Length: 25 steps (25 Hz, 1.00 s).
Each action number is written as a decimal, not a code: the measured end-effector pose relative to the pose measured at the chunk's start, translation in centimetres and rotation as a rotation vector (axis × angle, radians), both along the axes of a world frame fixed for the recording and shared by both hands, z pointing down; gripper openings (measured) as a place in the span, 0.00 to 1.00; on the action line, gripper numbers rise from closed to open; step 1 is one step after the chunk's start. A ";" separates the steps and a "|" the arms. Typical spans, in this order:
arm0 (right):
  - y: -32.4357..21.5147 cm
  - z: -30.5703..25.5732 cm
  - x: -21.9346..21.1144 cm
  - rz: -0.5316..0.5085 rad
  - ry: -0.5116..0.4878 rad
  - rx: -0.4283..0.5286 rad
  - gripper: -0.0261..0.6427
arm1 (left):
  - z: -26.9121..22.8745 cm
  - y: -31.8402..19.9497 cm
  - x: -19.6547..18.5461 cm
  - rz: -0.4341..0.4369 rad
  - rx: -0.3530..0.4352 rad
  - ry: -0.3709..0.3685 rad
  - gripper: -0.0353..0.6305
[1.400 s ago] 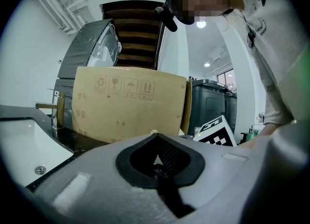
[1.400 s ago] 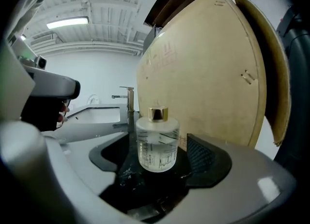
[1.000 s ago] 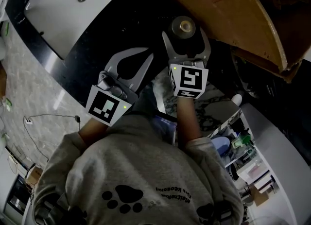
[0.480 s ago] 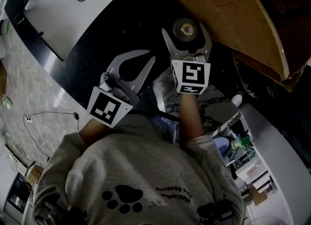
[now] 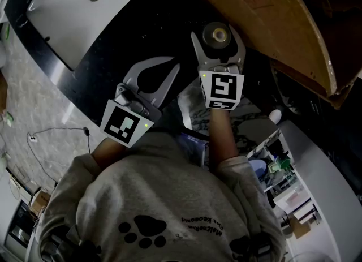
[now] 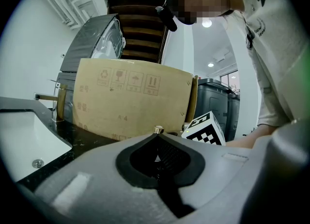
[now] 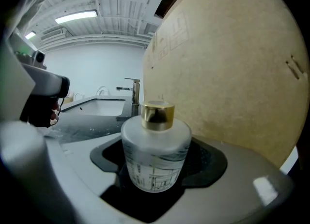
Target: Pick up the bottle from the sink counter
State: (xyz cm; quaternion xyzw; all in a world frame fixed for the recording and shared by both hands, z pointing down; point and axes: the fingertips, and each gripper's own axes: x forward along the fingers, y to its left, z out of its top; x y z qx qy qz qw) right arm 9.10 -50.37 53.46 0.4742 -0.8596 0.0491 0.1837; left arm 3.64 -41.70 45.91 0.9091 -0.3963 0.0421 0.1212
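Right gripper (image 5: 217, 32) jaws, spread around the bottle (image 7: 155, 150) standing on the dark counter (image 5: 141, 34) at upper middle of the head view, have just been closing, no visible pinch yet, so lift pending; left gripper (image 5: 174, 64) pressed together, empty.

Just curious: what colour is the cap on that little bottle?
Shiny gold. The cap shows best in the right gripper view.

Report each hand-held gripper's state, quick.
Left hand-held gripper: closed, empty.
Right hand-held gripper: open, jaws just closing around the bottle, not gripping yet.
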 end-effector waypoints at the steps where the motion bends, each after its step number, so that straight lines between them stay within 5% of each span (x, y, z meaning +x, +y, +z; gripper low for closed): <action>1: 0.0 0.0 0.1 0.003 -0.002 0.005 0.54 | 0.0 0.0 0.0 0.001 0.001 0.000 0.06; 25: 3.7 -6.4 1.2 0.092 -0.057 0.053 0.54 | -3.6 2.2 -0.8 0.017 0.084 0.019 0.06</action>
